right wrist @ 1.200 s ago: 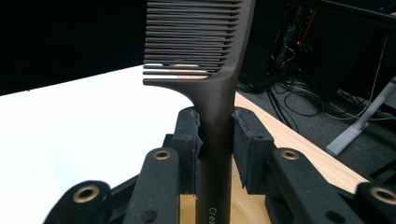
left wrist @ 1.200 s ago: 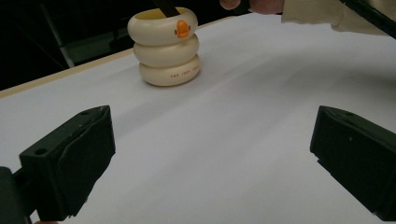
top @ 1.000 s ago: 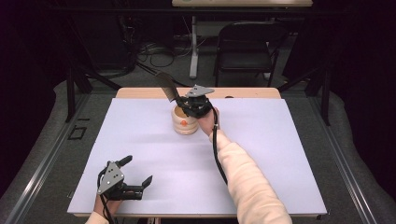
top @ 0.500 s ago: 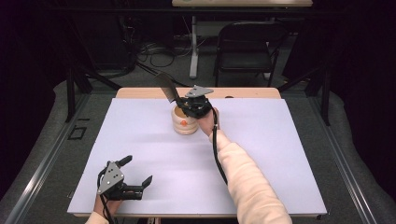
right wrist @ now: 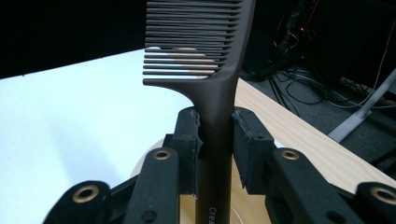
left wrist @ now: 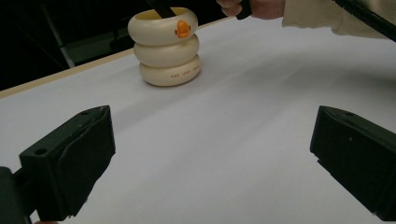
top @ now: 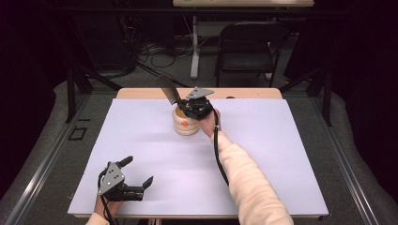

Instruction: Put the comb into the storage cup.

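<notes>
A cream ringed cup [top: 185, 122] with an orange duck mark stands at the back middle of the white mat; it also appears far off in the left gripper view [left wrist: 166, 46]. My right gripper [top: 180, 104] hovers over the cup's mouth, shut on the handle of a dark comb [top: 167, 89] whose toothed end slants up and away. In the right gripper view the comb [right wrist: 205, 56] rises between the two pads [right wrist: 189, 140], with the cup's rim [right wrist: 252, 200] beneath. Near the front left edge rests my left gripper [top: 137, 172], open and holding nothing.
The white mat [top: 281, 154] covers most of a wooden table [top: 253, 93], which shows as a strip at the back. A black chair [top: 253, 47] and cables stand on the floor behind. Dark frame rails [top: 70, 89] flank the table.
</notes>
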Tool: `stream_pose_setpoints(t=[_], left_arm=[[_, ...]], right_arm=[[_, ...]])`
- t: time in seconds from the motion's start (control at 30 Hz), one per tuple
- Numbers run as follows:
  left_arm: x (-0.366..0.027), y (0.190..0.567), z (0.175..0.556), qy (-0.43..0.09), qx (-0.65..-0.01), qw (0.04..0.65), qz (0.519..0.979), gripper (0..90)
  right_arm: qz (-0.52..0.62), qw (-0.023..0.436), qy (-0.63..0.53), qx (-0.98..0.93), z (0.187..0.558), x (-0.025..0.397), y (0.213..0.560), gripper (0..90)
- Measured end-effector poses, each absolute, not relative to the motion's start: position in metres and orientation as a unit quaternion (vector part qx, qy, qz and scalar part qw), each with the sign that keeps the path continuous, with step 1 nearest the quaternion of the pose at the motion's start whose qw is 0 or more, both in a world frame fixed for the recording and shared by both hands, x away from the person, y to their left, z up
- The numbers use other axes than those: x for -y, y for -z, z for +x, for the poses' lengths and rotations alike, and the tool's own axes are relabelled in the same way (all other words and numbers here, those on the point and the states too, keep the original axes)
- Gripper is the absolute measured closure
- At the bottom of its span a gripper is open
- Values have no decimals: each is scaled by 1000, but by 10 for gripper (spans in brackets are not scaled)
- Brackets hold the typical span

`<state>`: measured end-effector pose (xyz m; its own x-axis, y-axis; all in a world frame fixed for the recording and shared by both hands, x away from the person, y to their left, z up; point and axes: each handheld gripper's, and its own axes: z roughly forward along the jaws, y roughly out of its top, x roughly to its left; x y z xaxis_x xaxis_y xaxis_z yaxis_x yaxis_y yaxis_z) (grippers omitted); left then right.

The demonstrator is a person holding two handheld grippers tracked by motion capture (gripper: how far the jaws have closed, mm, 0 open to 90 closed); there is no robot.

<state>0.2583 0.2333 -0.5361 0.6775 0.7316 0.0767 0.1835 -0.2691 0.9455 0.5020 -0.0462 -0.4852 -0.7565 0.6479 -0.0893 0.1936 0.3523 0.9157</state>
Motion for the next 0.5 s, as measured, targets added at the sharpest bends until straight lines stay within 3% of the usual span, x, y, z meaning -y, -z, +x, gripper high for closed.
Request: stream_pose_setpoints(t=[0.5], left_arm=[[-233,536,258,-262,-304,522,752,1]], right_arm=[[273,217,-489,-799,504,45,490,719]])
